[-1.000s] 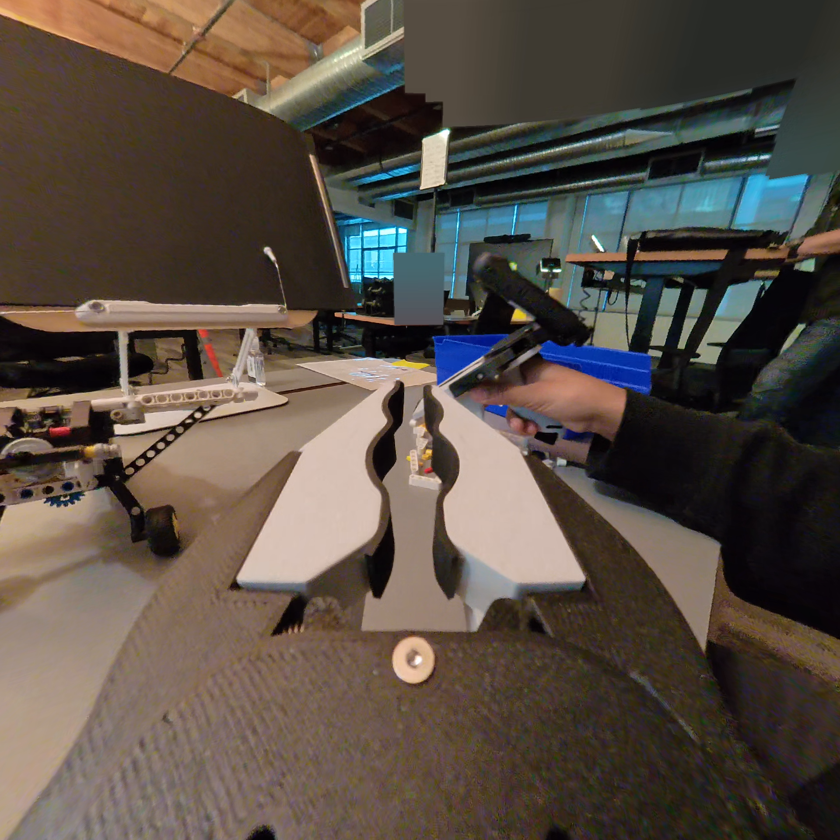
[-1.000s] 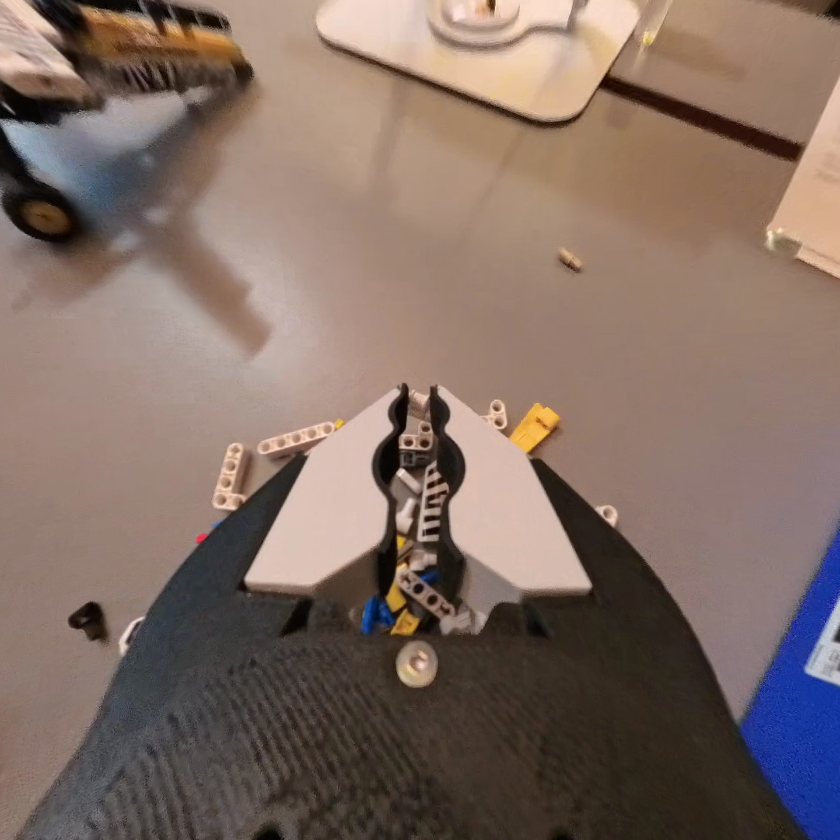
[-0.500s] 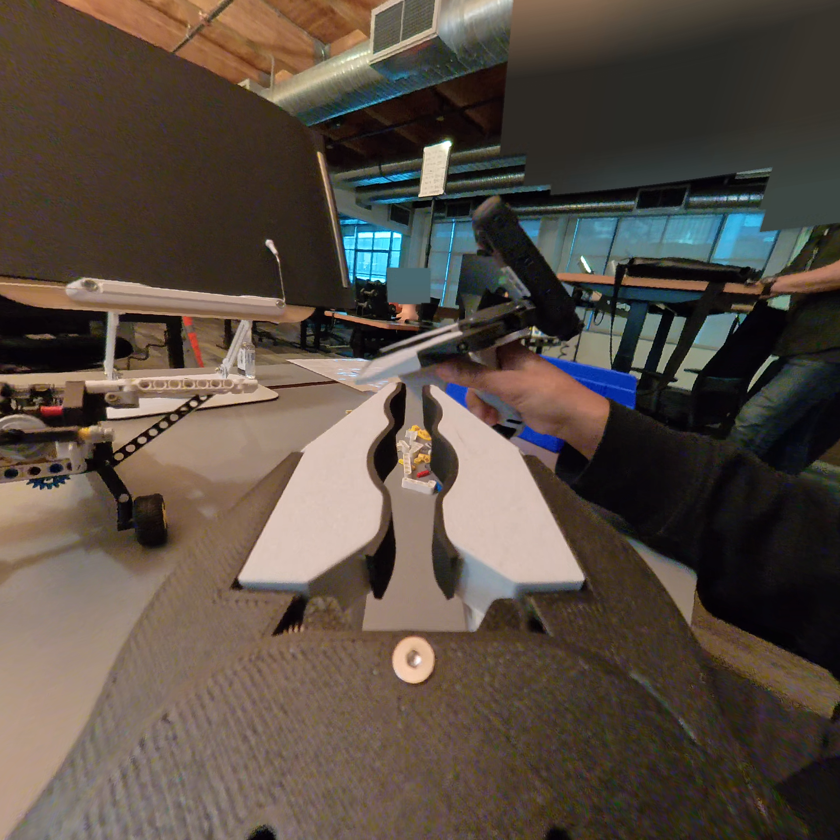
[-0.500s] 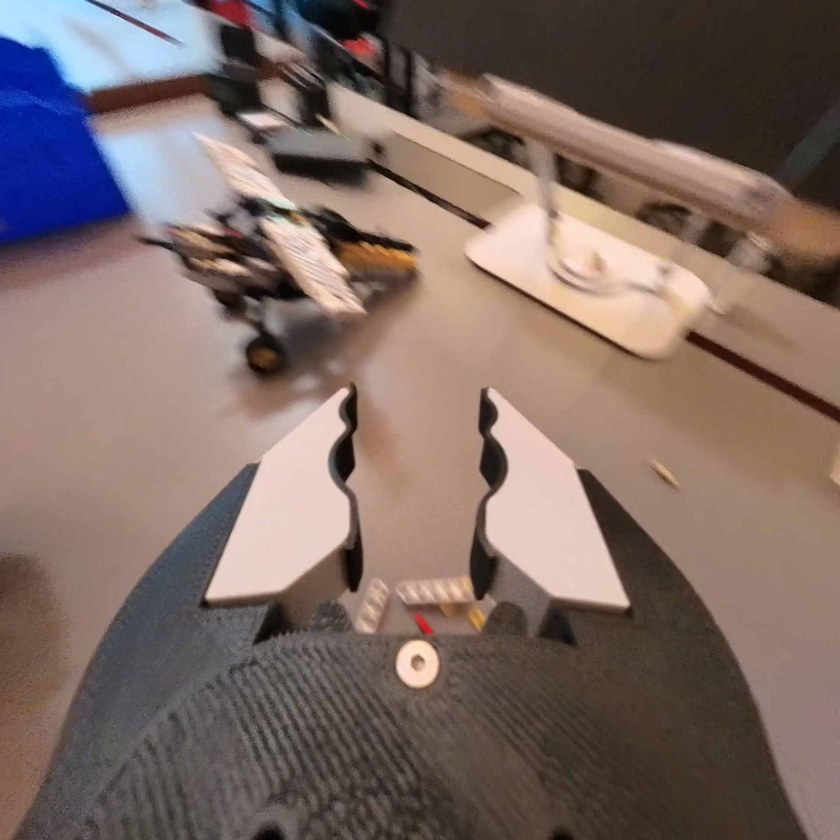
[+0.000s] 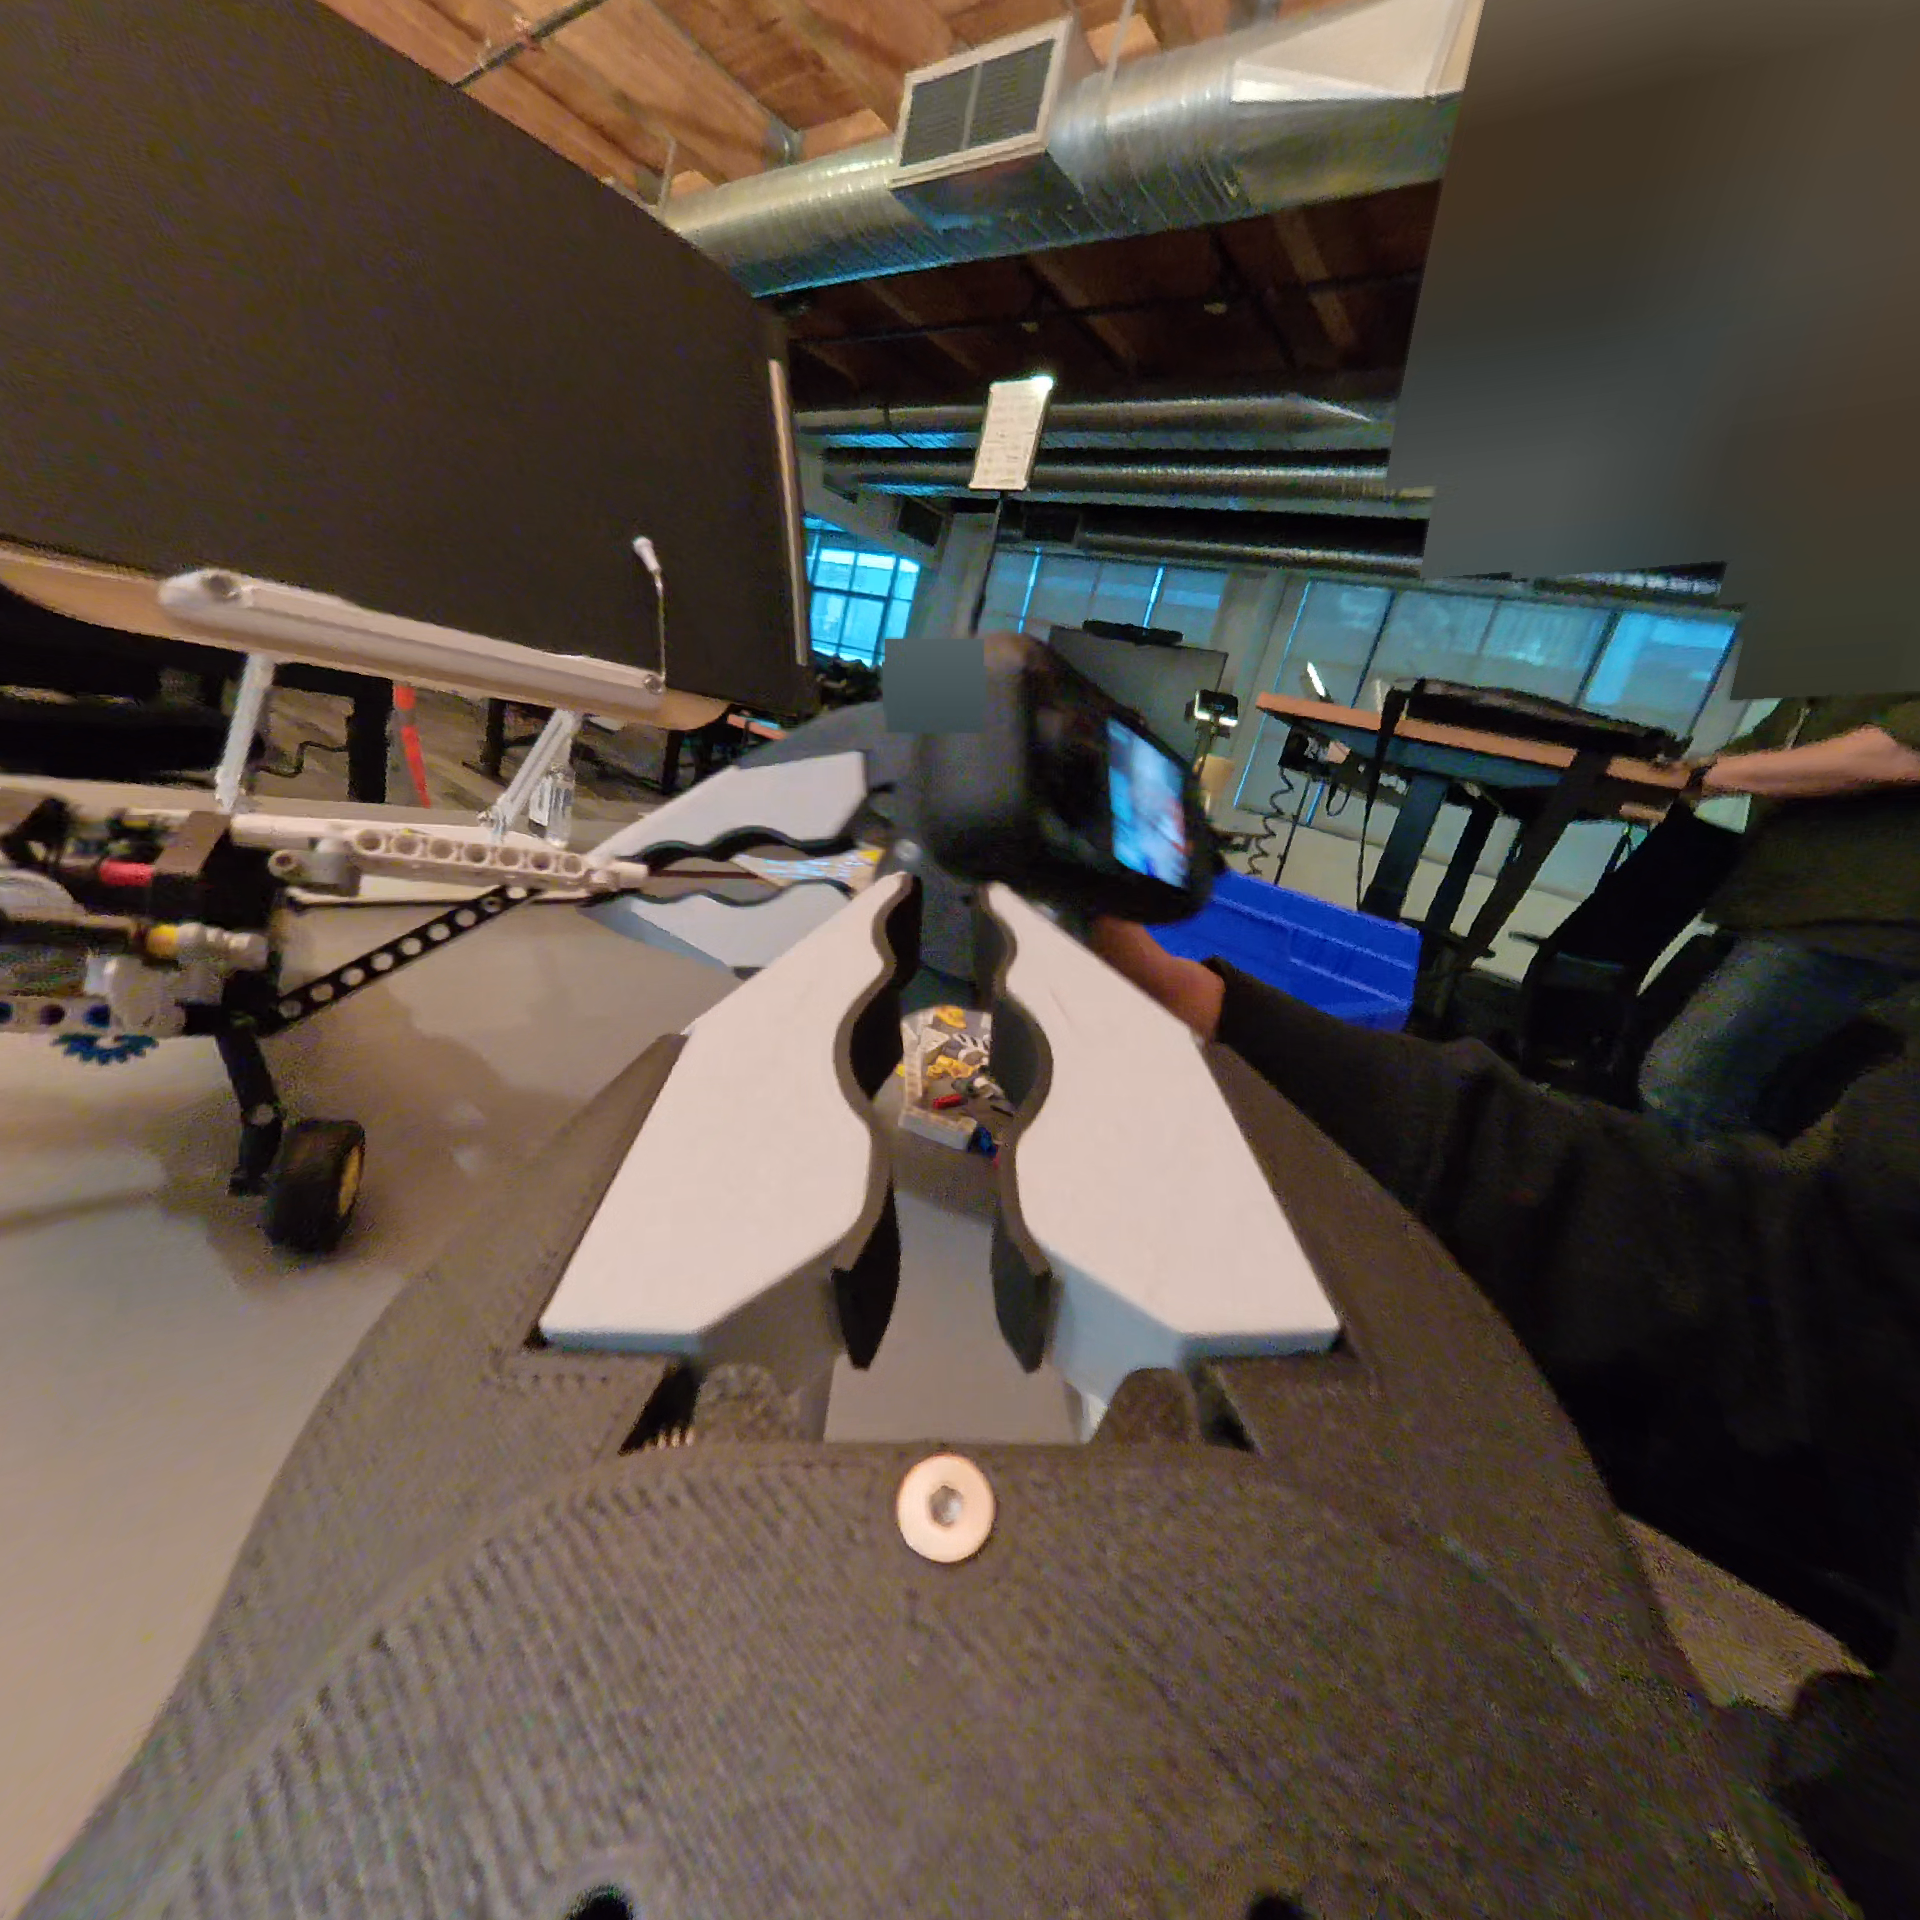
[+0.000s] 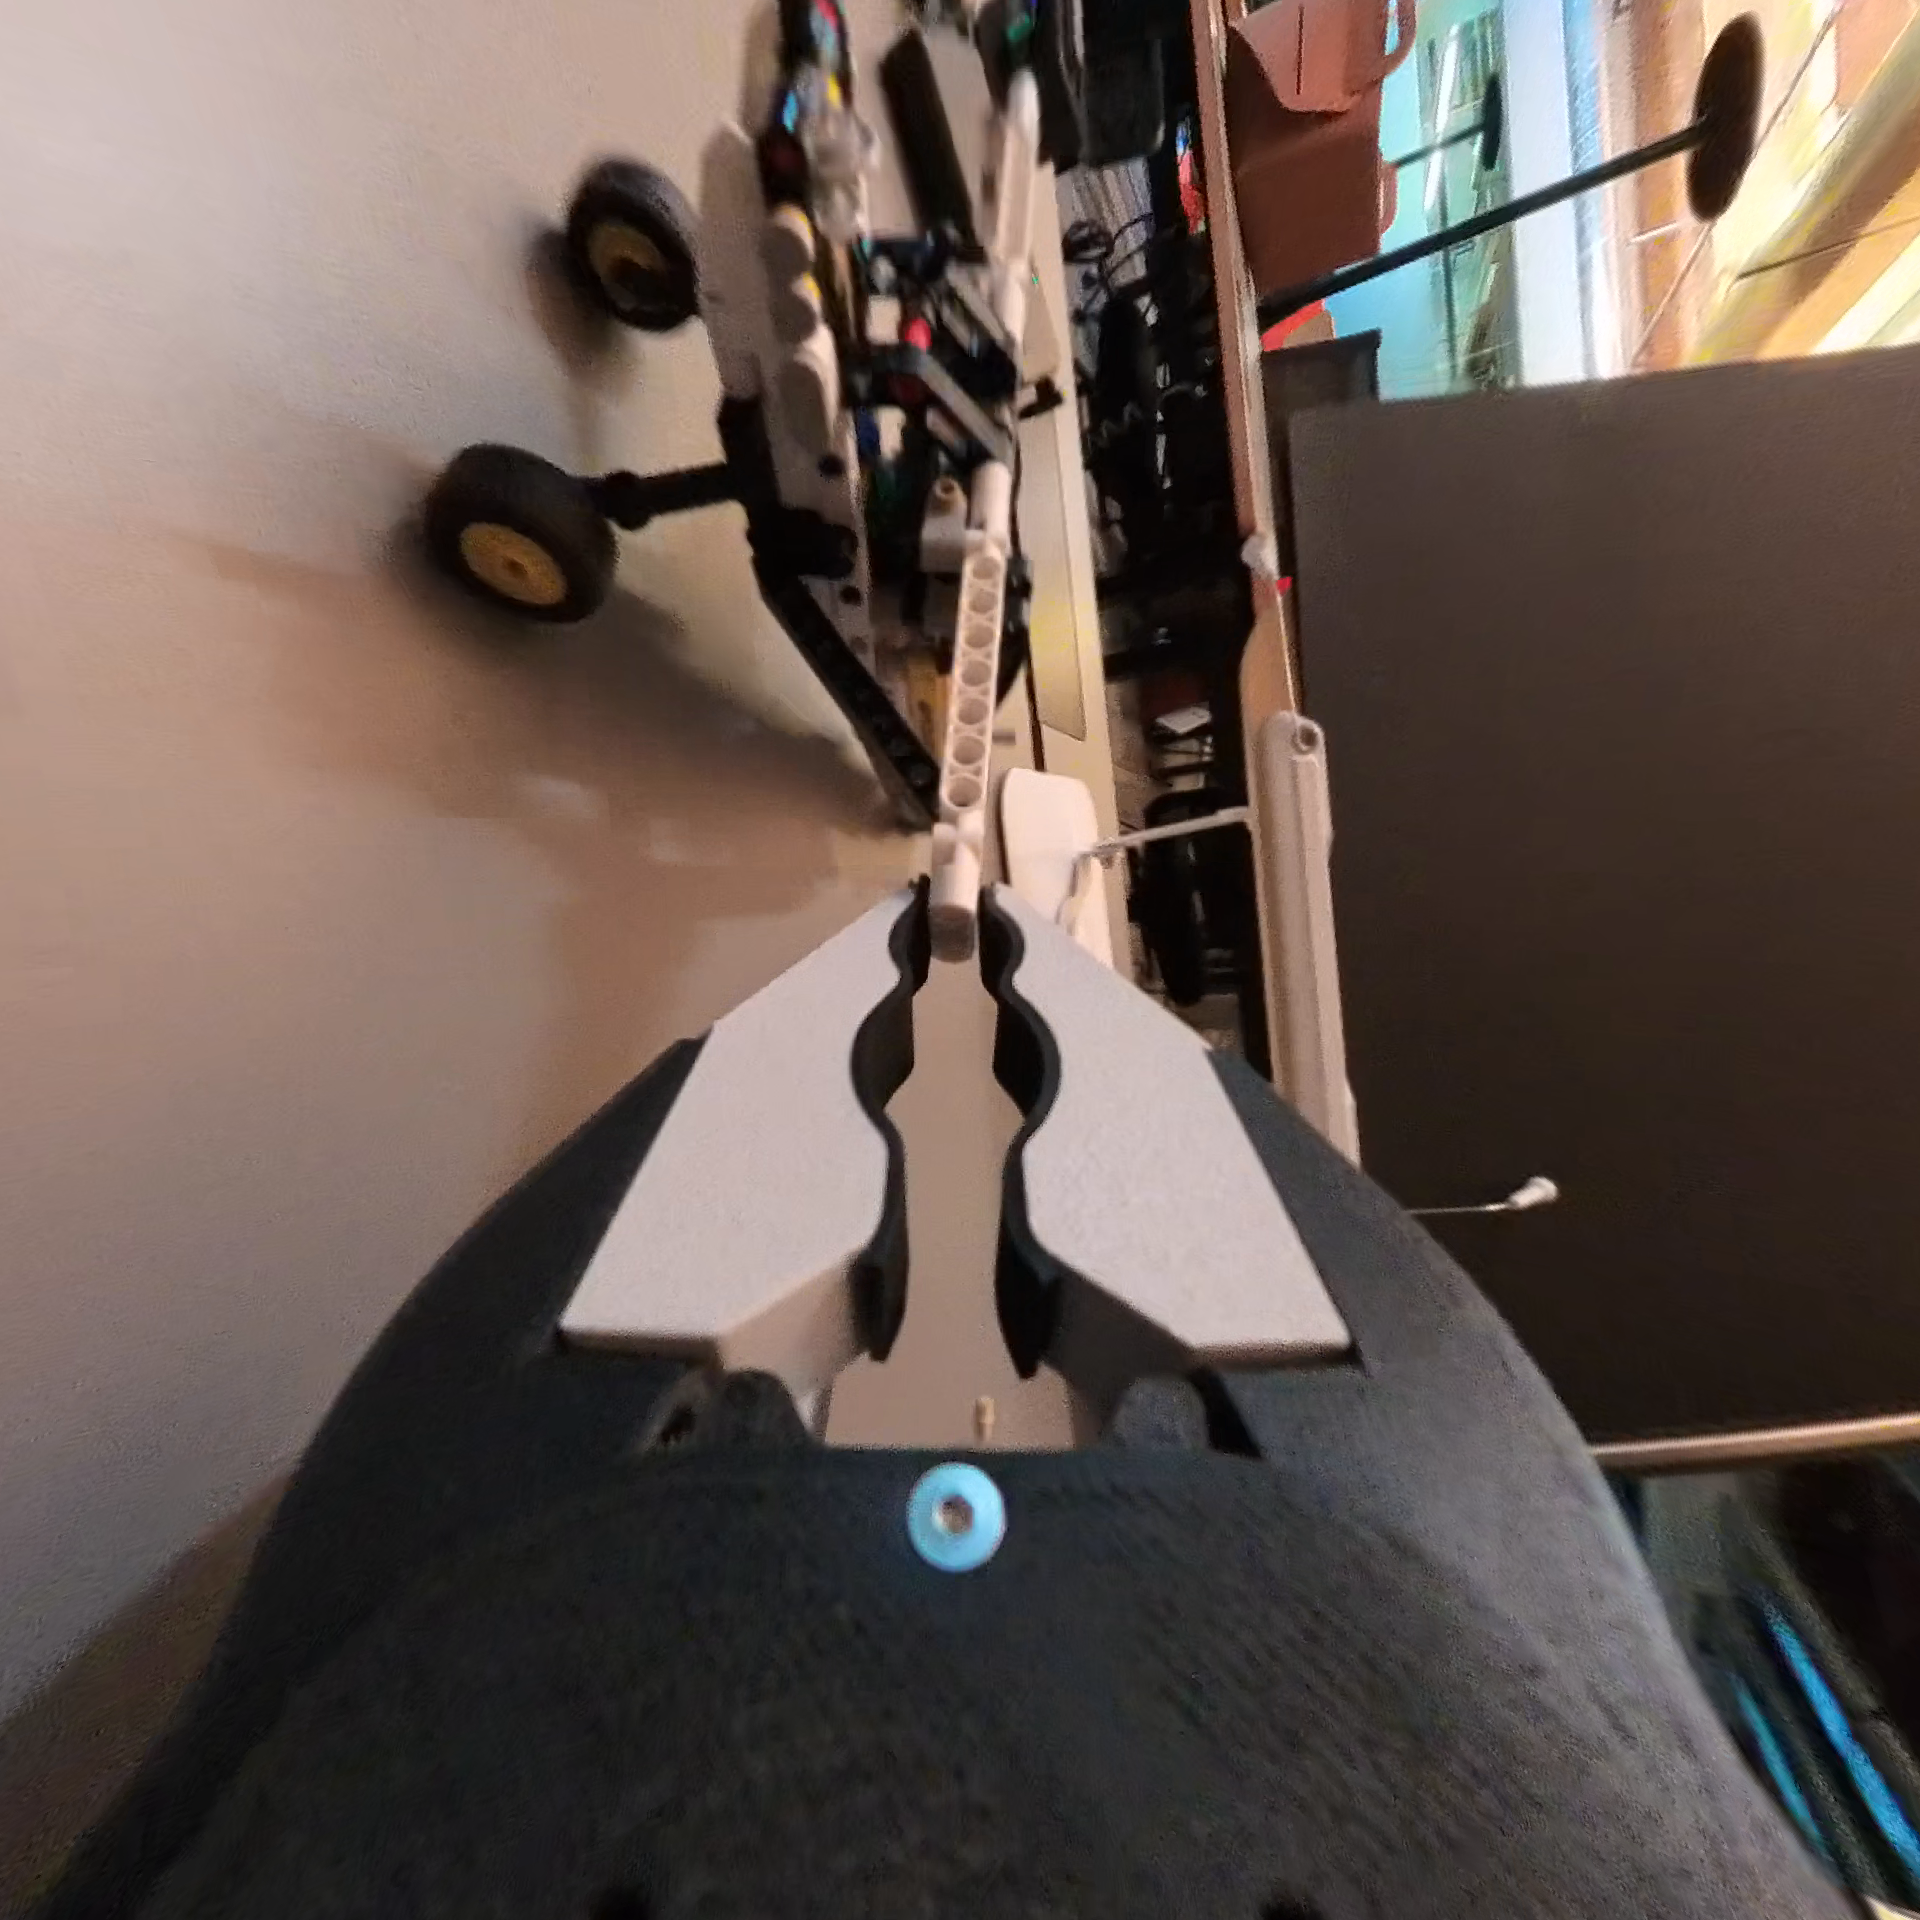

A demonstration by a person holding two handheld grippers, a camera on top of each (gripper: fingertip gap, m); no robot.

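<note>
My right gripper [image 6: 951, 904] is shut on the white end piece [image 6: 953, 902] of a holed white beam [image 6: 977, 675]. The beam sticks out from a brick-built model [image 6: 831, 364] with black, yellow-hubbed wheels [image 6: 520, 535]. The left wrist view shows that gripper [image 5: 636, 864] turned on its side, its tips pinching the beam's end [image 5: 608, 868], held by a hand in a dark sleeve [image 5: 1558, 1195]. My left gripper [image 5: 945, 894] is shut and hovers low over the grey table [image 5: 468, 1039]. A small pile of loose bricks [image 5: 951, 1070] shows on the table behind its fingers.
A large black monitor [image 5: 364, 364] on a white stand [image 5: 416, 644] rises behind the model [image 5: 156, 914]. A blue bin [image 5: 1309, 956] sits at the table's far right. A black holed strut [image 5: 395, 956] slopes from the model. A person stands at the far right [image 5: 1818, 831]. My hands' fingertips stand some 15 cm from each other.
My right gripper left the brick pile, opened wide while swinging toward the model, rolled sideways and closed on the white beam's end. My left gripper stayed shut and barely moved.
</note>
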